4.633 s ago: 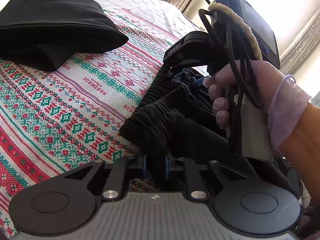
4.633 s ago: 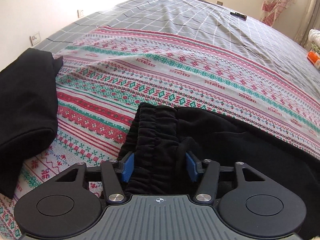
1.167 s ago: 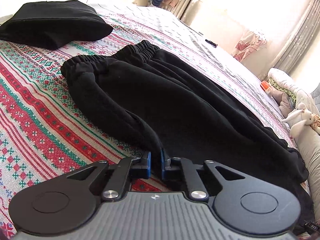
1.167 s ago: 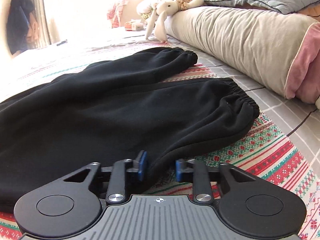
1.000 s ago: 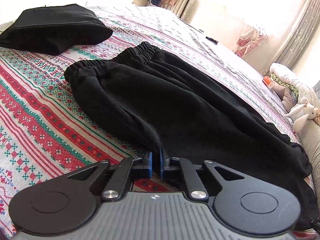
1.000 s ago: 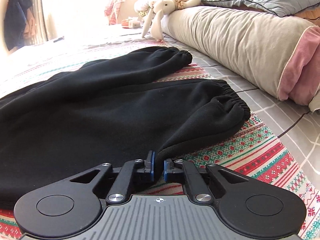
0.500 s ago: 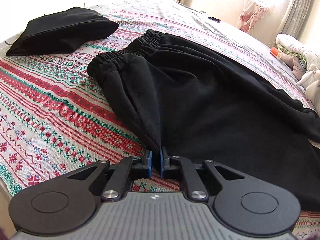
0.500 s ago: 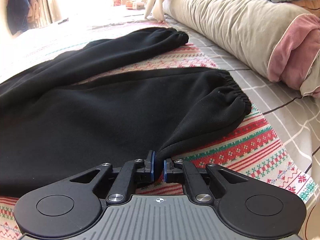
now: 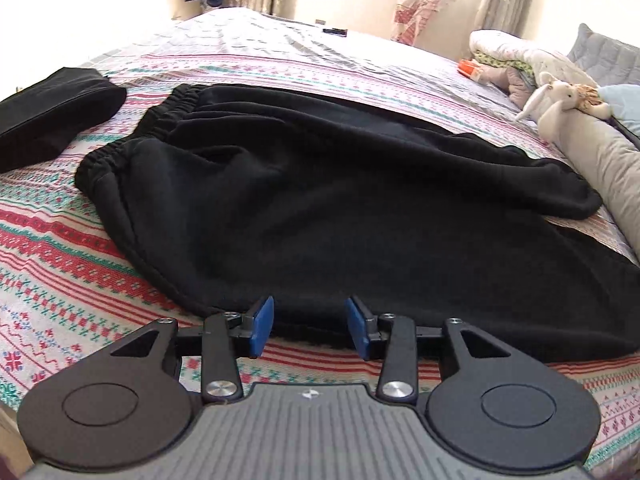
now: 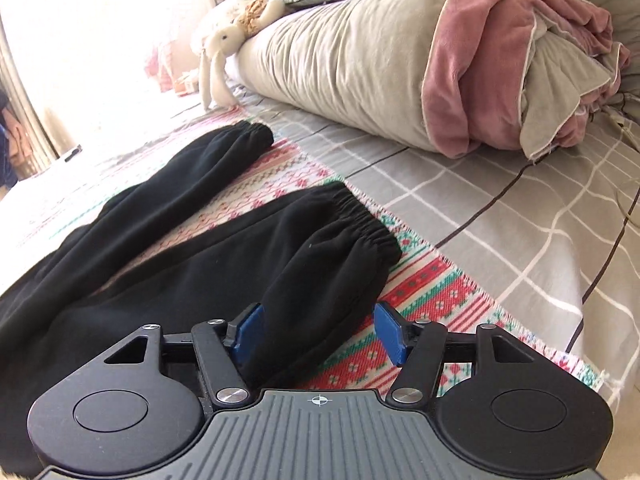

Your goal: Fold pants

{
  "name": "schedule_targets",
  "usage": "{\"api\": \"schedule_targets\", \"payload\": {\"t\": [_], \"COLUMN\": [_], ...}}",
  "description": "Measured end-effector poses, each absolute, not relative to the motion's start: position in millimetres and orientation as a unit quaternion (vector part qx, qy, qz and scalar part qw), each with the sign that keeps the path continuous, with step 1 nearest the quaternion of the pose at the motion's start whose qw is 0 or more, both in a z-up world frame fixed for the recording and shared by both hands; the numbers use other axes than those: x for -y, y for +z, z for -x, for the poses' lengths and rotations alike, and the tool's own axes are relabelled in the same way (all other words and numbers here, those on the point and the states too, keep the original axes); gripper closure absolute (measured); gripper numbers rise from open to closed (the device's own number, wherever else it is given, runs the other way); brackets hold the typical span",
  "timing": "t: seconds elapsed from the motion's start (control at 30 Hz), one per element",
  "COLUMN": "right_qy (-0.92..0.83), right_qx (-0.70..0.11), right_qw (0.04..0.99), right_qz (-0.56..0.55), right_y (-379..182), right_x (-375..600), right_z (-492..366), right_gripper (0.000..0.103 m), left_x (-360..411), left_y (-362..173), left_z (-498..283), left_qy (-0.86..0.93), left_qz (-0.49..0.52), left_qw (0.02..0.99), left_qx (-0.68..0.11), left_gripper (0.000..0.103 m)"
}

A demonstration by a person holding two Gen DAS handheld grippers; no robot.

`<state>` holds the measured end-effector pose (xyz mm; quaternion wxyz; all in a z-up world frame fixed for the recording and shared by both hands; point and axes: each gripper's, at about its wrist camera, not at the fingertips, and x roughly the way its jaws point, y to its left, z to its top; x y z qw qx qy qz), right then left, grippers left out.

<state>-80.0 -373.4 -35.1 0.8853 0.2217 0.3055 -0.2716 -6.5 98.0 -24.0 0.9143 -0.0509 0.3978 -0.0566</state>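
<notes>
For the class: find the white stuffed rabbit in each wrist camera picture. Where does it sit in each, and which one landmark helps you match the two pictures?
Left wrist: stuffed rabbit at far right, on the rolled blanket.
Right wrist: rabbit upper left, at that blanket's far end.
Shared landmark: the black pants.

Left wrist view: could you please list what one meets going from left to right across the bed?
Folded black garment → pants → stuffed rabbit.
</notes>
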Motion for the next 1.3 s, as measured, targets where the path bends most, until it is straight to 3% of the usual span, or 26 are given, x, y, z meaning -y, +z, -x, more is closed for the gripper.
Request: {"api": "schedule_targets", "payload": {"t": [0.13, 0.2, 0.33, 0.37, 0.43, 0.53, 0.83, 0.93, 1.0, 1.07, 1.3], "right_qy": [-0.276, -0.284, -0.295, -0.298, -0.292, -0.28, -0.338, -0.334, -0.343, -0.349, -0.325], "right_qx": [-0.276, -0.276, -0.284, -0.277, -0.277, -0.281, -0.348, -0.352, -0.35, -0.338, -0.319], "right_qw": [0.885, 0.875, 0.85, 0.851, 0.861, 0.875, 0.85, 0.854, 0.85, 0.848, 0.86], "right_qz": [-0.254, -0.28, -0.331, -0.332, -0.311, -0.279, -0.206, -0.185, -0.196, -0.213, -0.229], "right_y": [-34.2, -40.9, -63.4, -67.9, -70.6, -71.9, -65.5, -62.7, -58.7, -51.2, -22.8], "right_x": [396.2, 407.4, 425.7, 426.2, 424.6, 420.2, 421.2, 413.1, 415.3, 419.5, 421.6], "right_z": [81.1, 79.7, 76.6, 76.3, 71.3, 65.8, 74.3, 71.1, 74.7, 80.4, 68.9], "right_gripper": [0.044, 0.044, 0.044, 0.051, 0.078, 0.094, 0.098, 0.085, 0.059, 0.041, 0.028], "left_x": [-64.4, -49.8, -23.1, -18.5, -6.3, 10.1, 39.9, 45.6, 45.3, 43.6, 43.8], "left_y": [-23.4, -24.9, -34.0, -38.3, -44.8, -52.2, -57.3, -58.5, -57.1, -55.5, -33.7], "left_z": [7.3, 5.4, -3.6, -8.4, -12.3, -16.9, -8.8, -8.4, -11.3, -14.7, -34.2], "left_qy": [-0.12, -0.148, -0.202, -0.211, -0.222, -0.239, -0.267, -0.268, -0.268, -0.268, -0.249], "left_qz": [0.032, 0.024, 0.008, 0.003, -0.013, -0.033, -0.093, -0.11, -0.108, -0.099, -0.086], "left_qw": [0.915, 0.913, 0.898, 0.895, 0.891, 0.886, 0.875, 0.874, 0.873, 0.872, 0.89], "left_qx": [-0.383, -0.38, -0.39, -0.393, -0.395, -0.397, -0.394, -0.39, -0.392, -0.397, -0.371], "left_gripper": [0.028, 0.019, 0.017, 0.017, 0.017, 0.017, 0.009, 0.007, 0.006, 0.005, 0.0]}}
